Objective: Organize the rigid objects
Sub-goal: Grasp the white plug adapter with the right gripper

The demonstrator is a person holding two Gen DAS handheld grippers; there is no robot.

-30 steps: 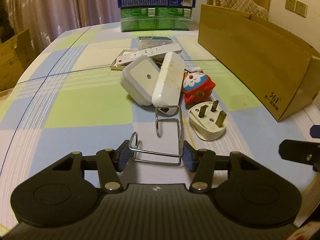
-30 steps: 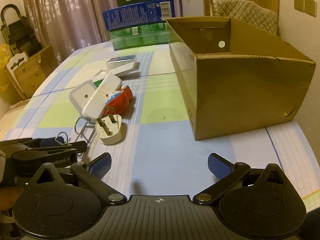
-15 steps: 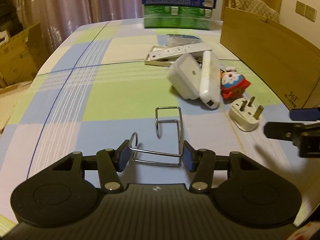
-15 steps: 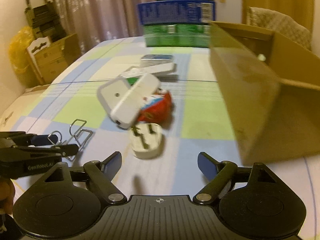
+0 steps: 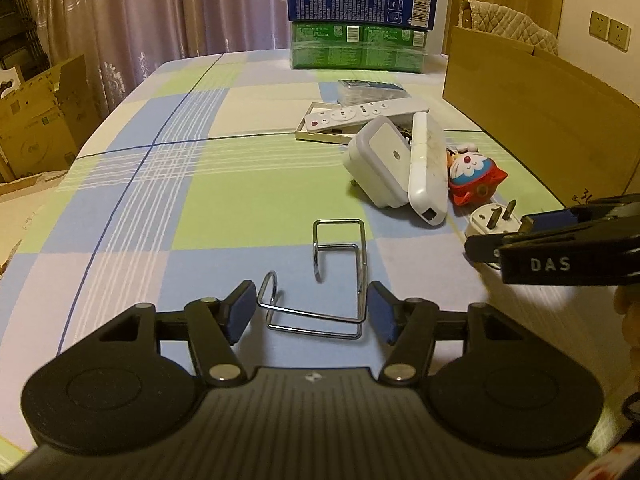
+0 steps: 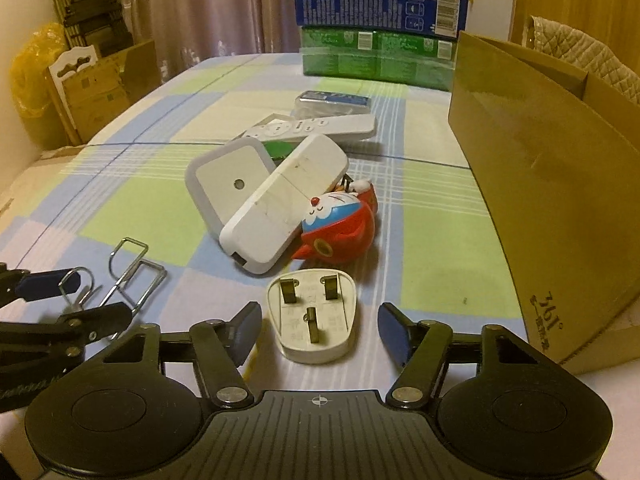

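Observation:
A bent chrome wire hook (image 5: pixel 338 221) lies on the checked tablecloth between the jaws of my left gripper (image 5: pixel 310 314). Those jaws are opening and a thin gap shows between each blue pad and the wire. In the right wrist view the same wire hook (image 6: pixel 154 265) sits at the left, by the left gripper (image 6: pixel 102 296). A white three-pin plug (image 6: pixel 312 316) lies pins up between the jaws of my right gripper (image 6: pixel 318 330). These jaws are closing, with neither pad touching the plug. From the left wrist view the plug (image 5: pixel 494 218) is partly hidden behind a finger of the right gripper (image 5: pixel 560 240).
Just beyond the plug is a pile: a white night light (image 6: pixel 228 188), a white slab-shaped device (image 6: pixel 280 208), a red and blue cartoon toy (image 6: pixel 340 224), a remote (image 6: pixel 316 128). An open cardboard box (image 6: pixel 540 184) stands at the right. Stacked cartons (image 6: pixel 380 56) stand at the far edge.
The left jaws have spread off the wire hook they were pinching. The right gripper has swung left and down over the plug and its jaws have narrowed around it.

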